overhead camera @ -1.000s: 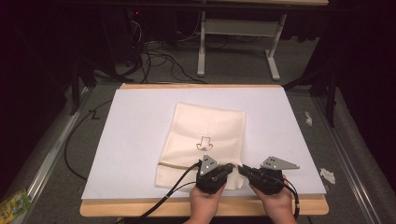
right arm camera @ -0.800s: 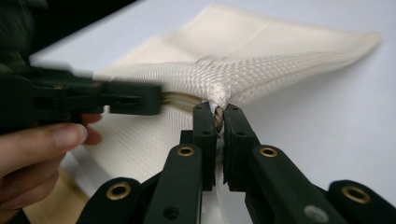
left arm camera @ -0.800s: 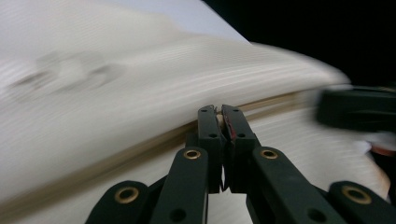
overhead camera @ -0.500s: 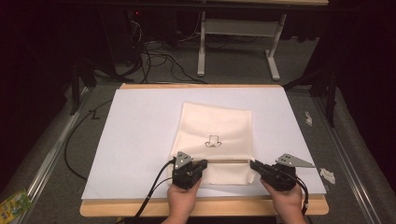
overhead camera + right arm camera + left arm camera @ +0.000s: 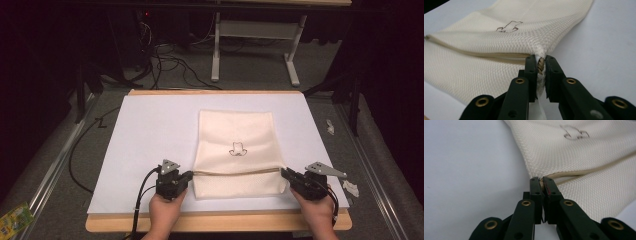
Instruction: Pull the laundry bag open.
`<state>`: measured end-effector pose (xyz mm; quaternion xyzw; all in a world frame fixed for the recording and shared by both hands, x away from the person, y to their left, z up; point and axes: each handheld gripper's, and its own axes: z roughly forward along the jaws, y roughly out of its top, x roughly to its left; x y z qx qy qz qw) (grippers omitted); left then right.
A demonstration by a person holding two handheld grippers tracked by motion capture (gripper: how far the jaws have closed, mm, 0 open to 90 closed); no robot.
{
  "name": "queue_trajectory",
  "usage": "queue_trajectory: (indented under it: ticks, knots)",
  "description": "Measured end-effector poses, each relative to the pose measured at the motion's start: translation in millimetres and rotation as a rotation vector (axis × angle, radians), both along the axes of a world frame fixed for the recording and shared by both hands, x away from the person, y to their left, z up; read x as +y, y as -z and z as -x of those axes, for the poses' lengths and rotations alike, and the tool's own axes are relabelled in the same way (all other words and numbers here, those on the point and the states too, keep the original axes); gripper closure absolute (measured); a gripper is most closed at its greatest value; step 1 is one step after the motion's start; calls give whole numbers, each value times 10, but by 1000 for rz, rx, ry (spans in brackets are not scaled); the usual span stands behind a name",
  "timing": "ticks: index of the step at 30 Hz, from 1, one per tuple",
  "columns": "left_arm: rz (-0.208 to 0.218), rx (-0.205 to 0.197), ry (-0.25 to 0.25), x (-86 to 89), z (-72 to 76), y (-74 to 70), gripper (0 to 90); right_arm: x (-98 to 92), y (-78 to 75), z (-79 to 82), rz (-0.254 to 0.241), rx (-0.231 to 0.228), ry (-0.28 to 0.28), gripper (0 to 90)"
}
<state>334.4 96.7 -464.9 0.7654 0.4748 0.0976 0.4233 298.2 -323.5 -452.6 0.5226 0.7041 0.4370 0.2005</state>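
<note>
Right now my left gripper [image 5: 541, 181] has its jaws pinched on the near-left edge of the cream cloth bag [image 5: 235, 150], at the end of its tan drawstring band [image 5: 235, 172]. My right gripper [image 5: 540, 60] clamps the band's opposite end. Between the two, the band runs taut; beyond it the bag lies flat on the white mat [image 5: 150, 130], its small drawn mark [image 5: 237, 149] just past the band.

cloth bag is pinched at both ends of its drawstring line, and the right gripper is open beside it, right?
Not quite. The right gripper is shut on the cloth bag, as its own view shows: bunched fabric and cord sit between its jaws. The left gripper also pinches the opposite end of that line.
</note>
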Motion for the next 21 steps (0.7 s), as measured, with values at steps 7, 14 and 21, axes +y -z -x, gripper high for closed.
queue_trajectory:
  ticks: [7, 14, 21]
  knots:
    - [10, -87, 70, 366, -83, -151, 498, -69, -43, 25, 58, -96, -37, 312]
    - [-76, -149, 6, 878, -94, -159, 224, -414, -76, 50, 137, -117, 111, 150]
    - [-33, -192, 6, 844, -59, -238, 196, -385, -96, 41, 128, -125, 123, 148]
